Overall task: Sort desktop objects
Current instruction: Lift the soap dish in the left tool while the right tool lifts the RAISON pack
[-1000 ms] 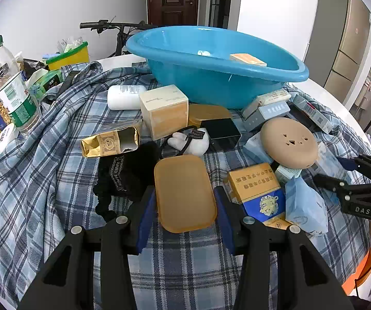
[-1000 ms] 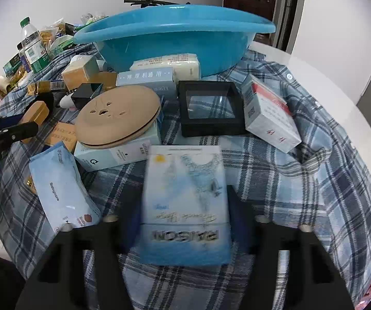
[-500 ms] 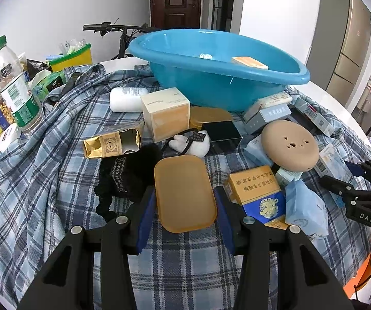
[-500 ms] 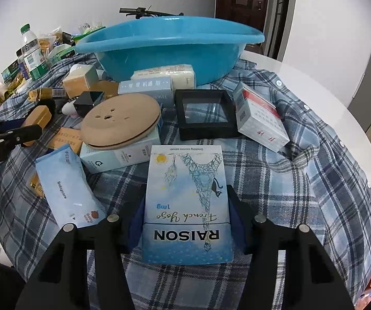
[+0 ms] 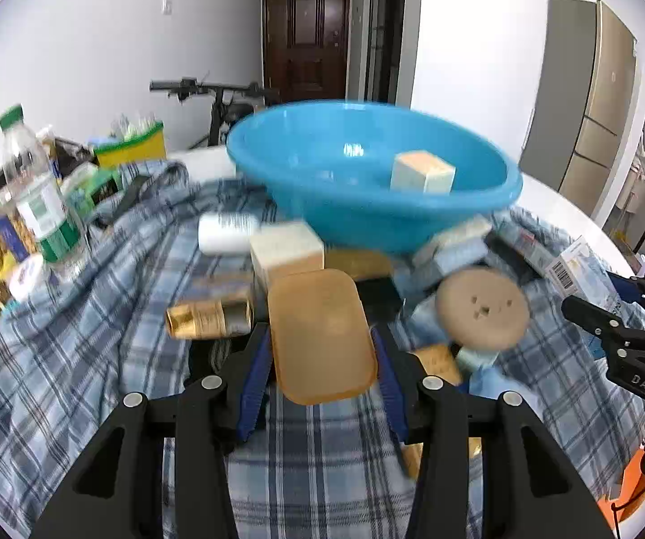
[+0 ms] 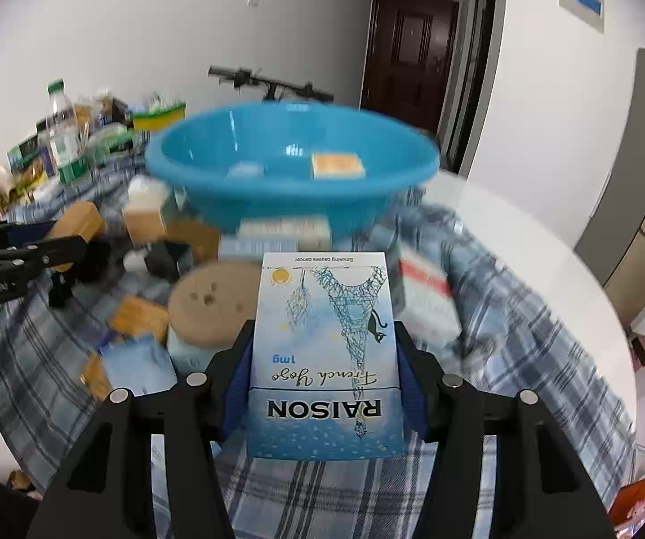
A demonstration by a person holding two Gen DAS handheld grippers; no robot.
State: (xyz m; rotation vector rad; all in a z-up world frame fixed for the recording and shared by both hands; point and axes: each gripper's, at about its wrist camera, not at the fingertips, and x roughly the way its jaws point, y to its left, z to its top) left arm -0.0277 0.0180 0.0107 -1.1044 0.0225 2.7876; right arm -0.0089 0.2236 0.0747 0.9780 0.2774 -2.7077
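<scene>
A: What is held?

B: A flat orange-tan lid with rounded corners sits between the left claw's fingers, and a pale blue RAISON box between the right claw's fingers, print upside down.

A: And beyond them?

B: A blue basin on the checked cloth, a small cream-and-orange box inside. A round tan disc lies near right of the lid.

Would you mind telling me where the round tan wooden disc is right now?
The round tan disc lies on the plaid cloth below the blue basin, right of the left gripper's tan case.
</scene>
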